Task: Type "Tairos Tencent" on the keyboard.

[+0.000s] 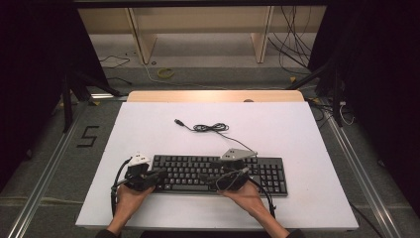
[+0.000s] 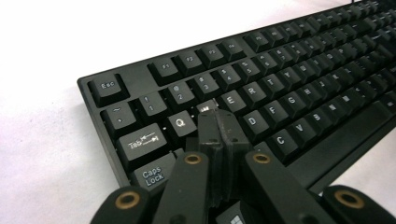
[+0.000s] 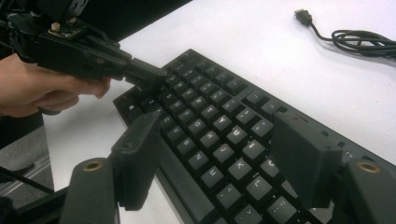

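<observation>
A black keyboard lies across the near middle of the white table. Its cable is coiled behind it, with the USB plug loose on the table. My left gripper is shut with nothing between its jaws. Its tips are down on the W key, between Q and E, at the keyboard's left end. My right gripper is open and hovers over the middle letter keys. Across those keys it looks at the left gripper, held in a hand.
The table's near edge runs just below both hands, and a wooden strip borders its far edge. Beyond the table are floor cables and wooden shelf legs. Dark stands flank the table.
</observation>
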Available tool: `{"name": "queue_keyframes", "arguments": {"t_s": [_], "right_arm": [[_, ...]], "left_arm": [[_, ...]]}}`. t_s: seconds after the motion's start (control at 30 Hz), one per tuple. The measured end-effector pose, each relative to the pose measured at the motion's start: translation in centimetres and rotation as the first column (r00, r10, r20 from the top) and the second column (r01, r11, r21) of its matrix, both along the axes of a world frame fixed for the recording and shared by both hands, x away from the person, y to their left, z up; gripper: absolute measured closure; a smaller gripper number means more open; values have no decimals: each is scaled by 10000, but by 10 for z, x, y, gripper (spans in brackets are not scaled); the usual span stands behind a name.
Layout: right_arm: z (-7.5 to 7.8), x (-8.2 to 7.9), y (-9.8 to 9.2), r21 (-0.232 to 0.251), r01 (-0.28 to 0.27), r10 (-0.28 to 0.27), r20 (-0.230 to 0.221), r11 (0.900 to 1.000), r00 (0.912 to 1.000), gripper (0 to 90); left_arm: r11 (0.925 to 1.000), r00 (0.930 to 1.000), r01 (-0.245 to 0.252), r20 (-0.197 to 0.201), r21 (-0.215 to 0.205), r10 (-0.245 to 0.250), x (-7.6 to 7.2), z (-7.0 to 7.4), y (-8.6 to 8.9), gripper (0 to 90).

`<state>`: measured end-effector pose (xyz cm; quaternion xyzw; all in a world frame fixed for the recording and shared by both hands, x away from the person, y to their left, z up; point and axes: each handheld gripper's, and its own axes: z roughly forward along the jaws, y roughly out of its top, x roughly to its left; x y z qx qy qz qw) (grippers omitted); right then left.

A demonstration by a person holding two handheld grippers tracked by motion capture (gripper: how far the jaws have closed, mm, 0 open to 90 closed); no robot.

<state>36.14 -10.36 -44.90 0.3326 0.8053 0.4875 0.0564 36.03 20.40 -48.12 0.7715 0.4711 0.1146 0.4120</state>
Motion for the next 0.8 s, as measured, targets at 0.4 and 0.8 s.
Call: {"name": "queue_keyframes", "arguments": {"t_s": [0.4,0.8], "right_arm": [[0,0,1,-25,35,-35,52,10000,10000,346],[1,9,2,-214,376,-373,141,9991,9992,425]], "left_arm": [[9998,9999,46,-148,209,-43,1,-3,-2,892],[9997,9997,141,201,-179,-138,-6,4,-5,789]]}}
